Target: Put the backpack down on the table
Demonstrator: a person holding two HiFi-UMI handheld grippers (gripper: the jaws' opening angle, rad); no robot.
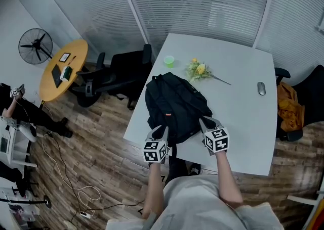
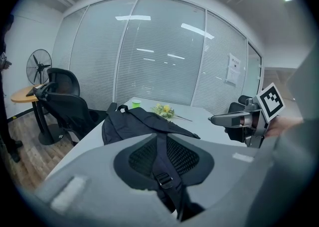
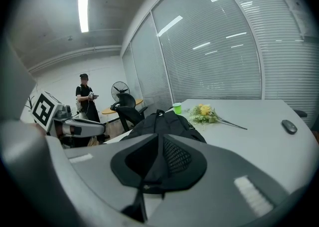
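A black backpack (image 1: 174, 105) lies on the grey-white table (image 1: 243, 138), its near end at the front edge. My left gripper (image 1: 159, 134) sits at its near left corner and my right gripper (image 1: 208, 123) at its near right. In the left gripper view the jaws (image 2: 164, 171) close round a padded mesh shoulder strap (image 2: 162, 158) with a buckle, and the backpack (image 2: 134, 121) lies beyond. In the right gripper view the jaws (image 3: 154, 171) pinch the other mesh strap (image 3: 159, 161) in front of the backpack (image 3: 167, 121).
On the table's far part stand a green cup (image 1: 169, 61), a bunch of yellow flowers (image 1: 198, 70) and a computer mouse (image 1: 261, 88). Black office chairs (image 1: 126, 70) crowd the table's left side. A round wooden table (image 1: 63, 70) and a fan (image 1: 35, 46) stand further left.
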